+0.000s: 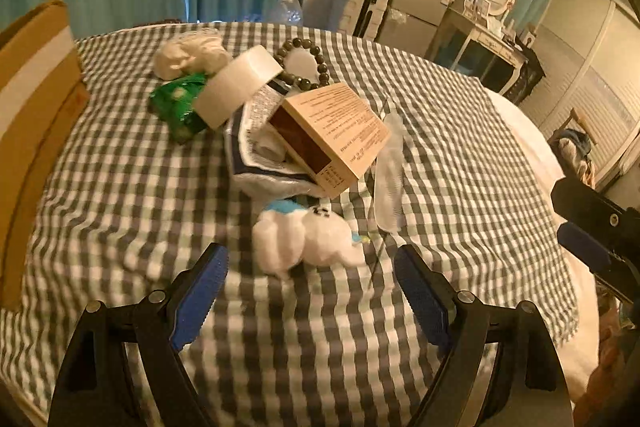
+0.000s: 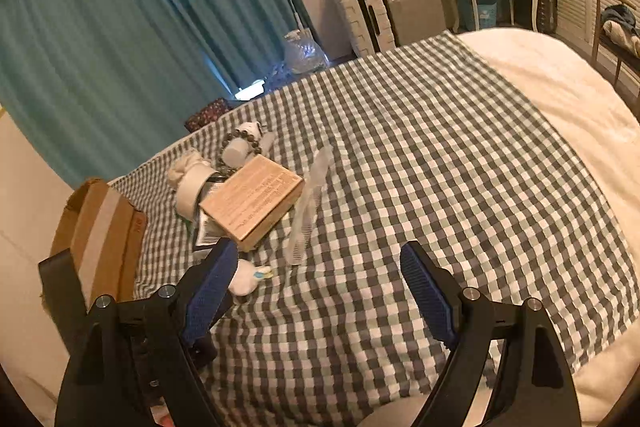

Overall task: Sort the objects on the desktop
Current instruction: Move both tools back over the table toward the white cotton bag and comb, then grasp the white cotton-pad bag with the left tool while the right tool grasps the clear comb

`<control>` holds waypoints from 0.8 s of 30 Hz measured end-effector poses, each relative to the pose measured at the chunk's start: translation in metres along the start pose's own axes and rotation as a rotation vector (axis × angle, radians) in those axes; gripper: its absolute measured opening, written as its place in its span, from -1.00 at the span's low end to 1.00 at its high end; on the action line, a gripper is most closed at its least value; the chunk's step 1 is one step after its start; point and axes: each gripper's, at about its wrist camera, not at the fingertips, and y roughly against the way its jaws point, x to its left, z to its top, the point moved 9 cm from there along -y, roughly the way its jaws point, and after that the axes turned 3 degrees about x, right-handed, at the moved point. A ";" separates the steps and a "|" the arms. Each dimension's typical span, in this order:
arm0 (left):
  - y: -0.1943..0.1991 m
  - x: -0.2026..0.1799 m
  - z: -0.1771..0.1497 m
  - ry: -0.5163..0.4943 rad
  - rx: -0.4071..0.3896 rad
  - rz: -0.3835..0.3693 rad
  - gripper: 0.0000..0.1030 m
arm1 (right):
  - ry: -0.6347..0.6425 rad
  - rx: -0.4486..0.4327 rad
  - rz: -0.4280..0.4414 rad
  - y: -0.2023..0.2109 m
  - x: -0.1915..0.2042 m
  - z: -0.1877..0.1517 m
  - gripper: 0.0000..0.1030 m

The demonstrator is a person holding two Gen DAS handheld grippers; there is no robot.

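A pile of small objects lies on the checked cloth [image 1: 120, 187]. It holds a tan printed box [image 1: 340, 123], a white cylinder [image 1: 236, 83], a green packet [image 1: 180, 103], a bead bracelet [image 1: 304, 63], a crumpled white bag [image 1: 188, 53], a folded white and blue cloth [image 1: 256, 155], a clear plastic comb [image 1: 390, 171] and a white plush toy [image 1: 304, 237]. My left gripper [image 1: 312, 283] is open and empty, just short of the plush toy. My right gripper [image 2: 320, 287] is open and empty, right of the box [image 2: 252, 201], with the comb [image 2: 308, 207] ahead.
A cardboard box [image 1: 32, 115] stands at the table's left edge, also in the right wrist view [image 2: 100, 239]. The right gripper shows at the right edge of the left wrist view [image 1: 600, 235]. A white quilt [image 2: 560, 99] lies to the right of the cloth.
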 end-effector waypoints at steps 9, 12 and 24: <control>-0.042 0.008 0.004 -0.002 0.032 -0.003 0.52 | -0.017 0.049 -0.049 -0.033 -0.013 0.002 0.62; -0.041 0.007 0.003 -0.030 0.015 -0.012 0.36 | 0.001 0.068 -0.058 -0.045 -0.009 0.003 0.62; -0.015 0.042 0.010 -0.031 -0.062 0.071 0.33 | 0.136 0.166 -0.120 -0.103 0.015 -0.002 0.50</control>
